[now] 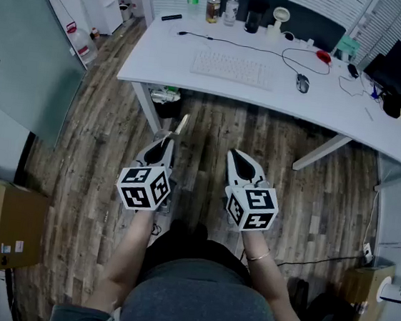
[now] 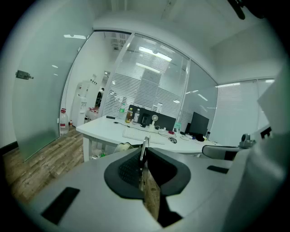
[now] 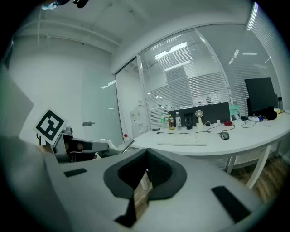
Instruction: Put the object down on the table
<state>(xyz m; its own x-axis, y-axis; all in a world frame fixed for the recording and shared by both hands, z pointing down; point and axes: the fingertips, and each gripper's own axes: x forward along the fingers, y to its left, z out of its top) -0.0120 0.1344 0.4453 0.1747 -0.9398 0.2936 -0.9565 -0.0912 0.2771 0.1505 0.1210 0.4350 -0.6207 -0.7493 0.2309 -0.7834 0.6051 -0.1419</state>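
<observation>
While the thin flat piece (image 2: 144, 146) is pinched tight between the fingers (image 2: 129, 170) of the left gripper (image 1: 167, 141), it sticks out past their tips. It is up in the air over the wooden floor (image 1: 211, 132), a little way short of the white table (image 1: 170, 52). So the job looks to be at the carrying step, and the piece is not put down yet. I think the next move needs the left gripper to reach over the table edge, go low, and only then let go, so the piece does not drop or slide off. The right gripper (image 1: 238, 160) is just beside it, with its fingers (image 3: 158, 170) closed together and nothing in them. The table has bare room at the front, before the keyboard (image 1: 232, 70) and the mouse (image 1: 303, 81). At the far side stand three bottles (image 1: 213, 8). The middle one has a yellowish drink, and I cannot tell what is in the others. A dark cup (image 1: 254, 17) stands next to them. On the floor at the left is a shut brown box (image 1: 6, 224), and what is inside it is hidden.
</observation>
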